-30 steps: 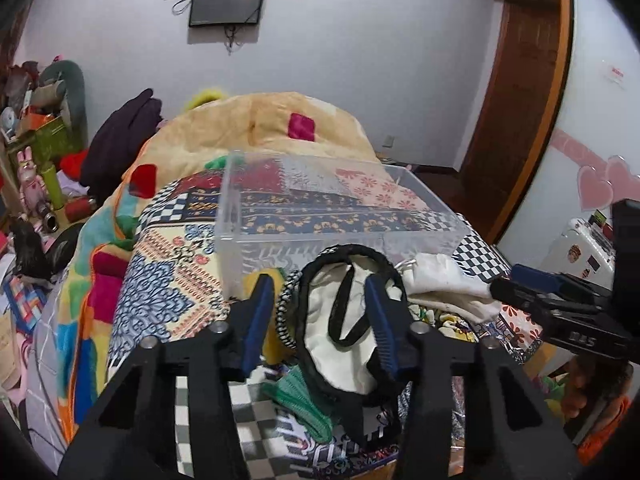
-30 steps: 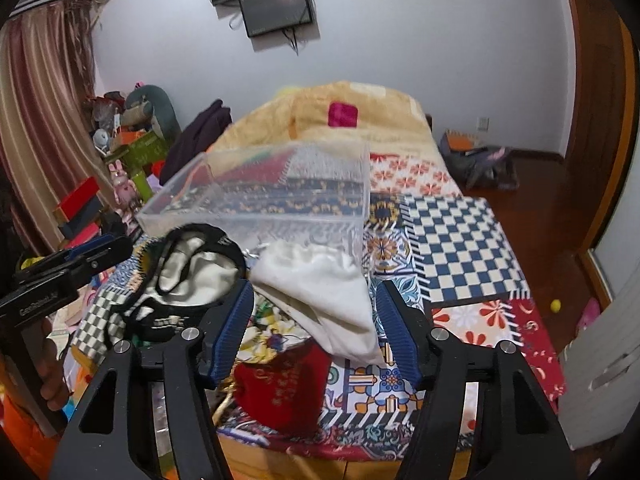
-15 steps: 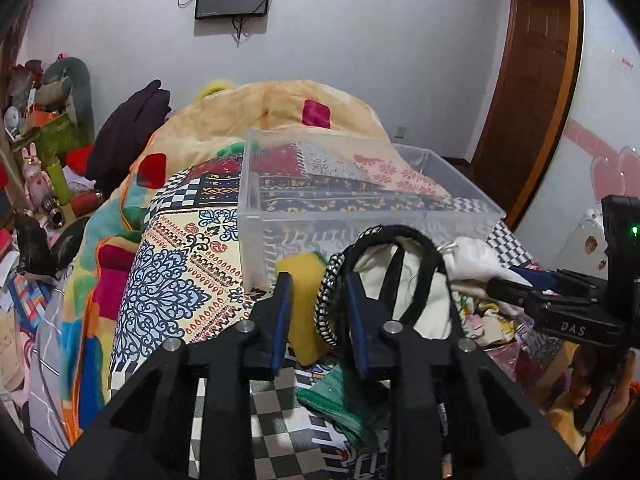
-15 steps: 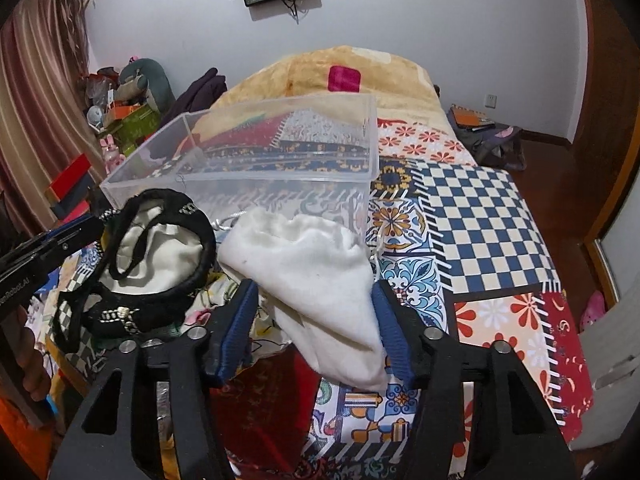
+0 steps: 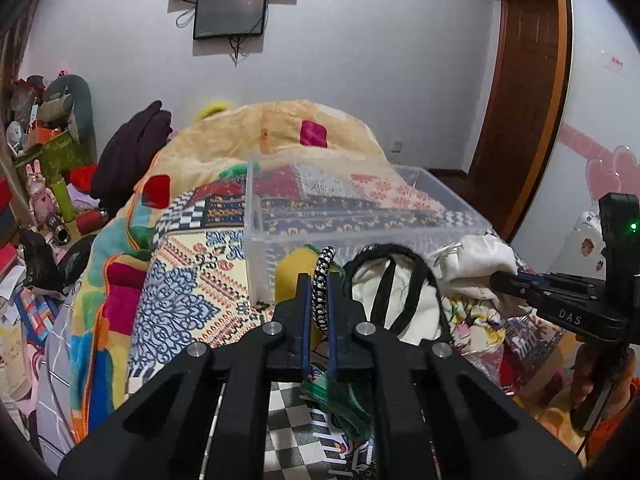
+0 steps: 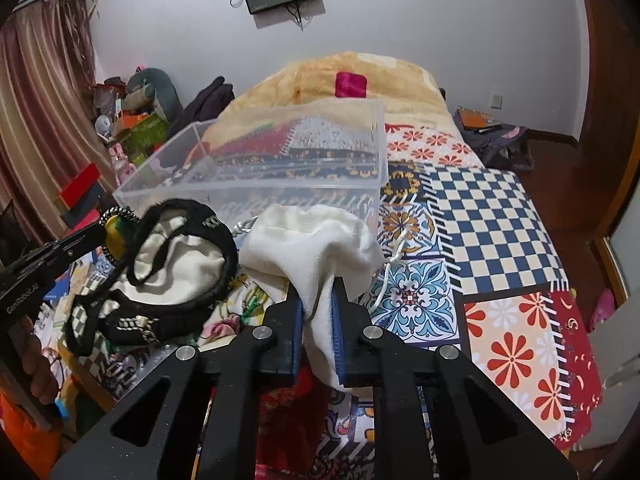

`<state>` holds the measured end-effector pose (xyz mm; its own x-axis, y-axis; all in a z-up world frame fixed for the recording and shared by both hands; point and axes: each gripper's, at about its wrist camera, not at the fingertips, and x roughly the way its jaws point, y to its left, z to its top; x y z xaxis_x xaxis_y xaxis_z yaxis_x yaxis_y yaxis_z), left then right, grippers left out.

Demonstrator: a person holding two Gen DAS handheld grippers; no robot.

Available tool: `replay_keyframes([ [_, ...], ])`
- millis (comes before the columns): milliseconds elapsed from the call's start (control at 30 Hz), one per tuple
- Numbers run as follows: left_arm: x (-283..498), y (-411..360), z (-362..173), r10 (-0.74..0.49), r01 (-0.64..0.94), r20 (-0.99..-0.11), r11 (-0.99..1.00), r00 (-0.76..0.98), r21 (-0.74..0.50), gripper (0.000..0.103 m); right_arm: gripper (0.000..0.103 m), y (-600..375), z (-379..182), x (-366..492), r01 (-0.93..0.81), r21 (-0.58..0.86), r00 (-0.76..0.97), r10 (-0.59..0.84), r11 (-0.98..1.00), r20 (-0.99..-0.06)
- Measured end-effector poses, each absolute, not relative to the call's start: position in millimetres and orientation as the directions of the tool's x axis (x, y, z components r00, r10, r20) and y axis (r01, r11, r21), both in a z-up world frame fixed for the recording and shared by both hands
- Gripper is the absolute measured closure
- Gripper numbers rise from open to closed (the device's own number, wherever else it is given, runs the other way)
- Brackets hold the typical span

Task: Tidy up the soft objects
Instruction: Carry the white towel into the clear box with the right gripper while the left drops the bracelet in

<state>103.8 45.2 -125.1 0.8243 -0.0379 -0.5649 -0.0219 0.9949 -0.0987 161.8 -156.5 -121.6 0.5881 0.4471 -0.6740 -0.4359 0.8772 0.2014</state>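
Note:
A clear plastic bin (image 5: 360, 220) stands on the patterned bedspread; it also shows in the right wrist view (image 6: 280, 164). My left gripper (image 5: 318, 300) is shut on the black-and-white woven rim (image 5: 322, 280) of a black-edged cream pouch (image 5: 400, 308), in front of the bin. My right gripper (image 6: 316, 312) is shut on a white drawstring bag (image 6: 316, 244), just in front of the bin's near wall. The pouch (image 6: 176, 264) lies left of the white bag. A yellow soft item (image 5: 292, 276) lies by the bin's corner.
A green knit piece (image 5: 340, 404) and a red fabric (image 6: 288, 412) lie near the bed's front edge. A beige blanket (image 5: 288, 136) is heaped behind the bin. Clutter and dark clothes (image 5: 132, 156) lie left of the bed. A wooden door (image 5: 520, 92) stands to the right.
Both grippers have closed: the left onto the pouch's woven rim, the right onto the white bag. Both moved closer to the bin.

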Motion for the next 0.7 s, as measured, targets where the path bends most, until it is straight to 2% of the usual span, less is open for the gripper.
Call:
replay_keyframes([
  [133,98.3,45.9,-116.9,-0.077,0.013,-0.546,0.993,0.834,-0.12,0.097,0.092,-157.0,-111.1,156.2,-0.447,0.205,0.604,0.463,0.871,-0.649],
  [267,105.6,48.9,-127.4,-0.083,0.01,-0.591,0.992,0.803,-0.126,0.097,0.092,-154.5,-106.1,154.4,-0.463,0.205,0.606,0.476,0.862,-0.637],
  [400,113.5,63.5,-143.7,-0.03,-0.062,-0.655,0.991,0.755,-0.117,0.097,0.092,-155.2,-107.0,153.6,-0.468,0.205,0.605,0.48,0.86,-0.635],
  [700,106.4,92.7,-154.3,0.054,-0.15,-0.687,0.985,0.725,-0.08,0.097,0.092,-156.3,-109.0,152.8,-0.467,0.207,0.604,0.481,0.86,-0.635],
])
